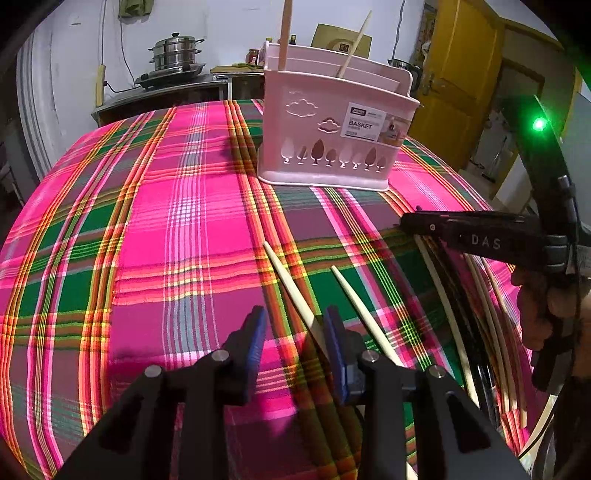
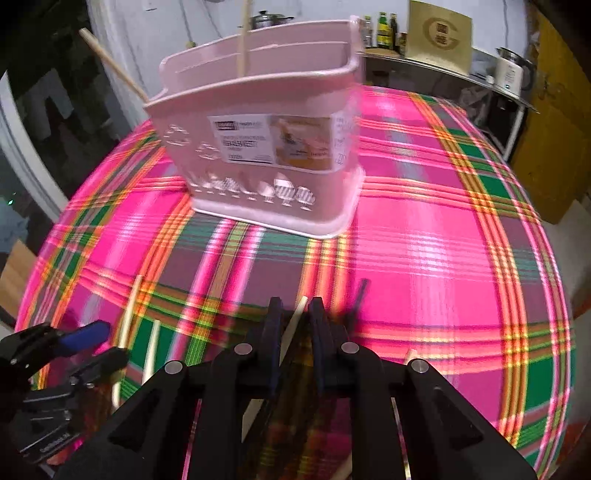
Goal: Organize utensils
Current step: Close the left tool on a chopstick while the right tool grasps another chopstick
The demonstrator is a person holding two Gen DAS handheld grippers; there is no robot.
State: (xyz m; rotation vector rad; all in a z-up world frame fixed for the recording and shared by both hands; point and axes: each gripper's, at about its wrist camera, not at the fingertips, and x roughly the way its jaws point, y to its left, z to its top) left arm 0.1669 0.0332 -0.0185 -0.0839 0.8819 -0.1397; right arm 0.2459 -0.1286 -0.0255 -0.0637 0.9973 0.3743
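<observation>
- Plaid cloth (image 1: 166, 229) in pink, green and orange covers the whole table; behind its far edge stand a white wall, a stacked steel steamer (image 1: 176, 51) on a low counter, and a yellow door (image 1: 458, 74) off to the right.
- Pink basket (image 1: 332, 122) stands upright on the cloth toward the far edge, its labelled side turned to the cameras, with cloud and tree cut-outs in the wall.
- Two chopsticks already stand in the basket: one (image 1: 285, 33) near its left end, nearly upright, and one (image 1: 354, 46) leaning right, further along.
- Left gripper (image 1: 295, 332) hangs over the near part of the table with its blue pads parted. A pale chopstick (image 1: 291, 284) lies on the cloth and runs between them, close by the right pad; whether that pad touches it cannot be told. Nothing is clamped.
- Second loose chopstick (image 1: 360, 306) lies just beside the first, on its right, roughly parallel.
- Right gripper (image 2: 293, 314) is clenched on a chopstick (image 2: 295, 319), whose tip sticks out past the narrow pads toward the basket. This view is motion-blurred.
- Seen from the left wrist view, the right gripper reaches in from the right edge, a hand (image 1: 543, 306) on its grip, above a bundle of further chopsticks (image 1: 491, 332), pale and dark, lying near the table's right edge.
- Bottles (image 2: 384, 29) and a kettle (image 2: 511, 70) sit on a shelf behind the table.
</observation>
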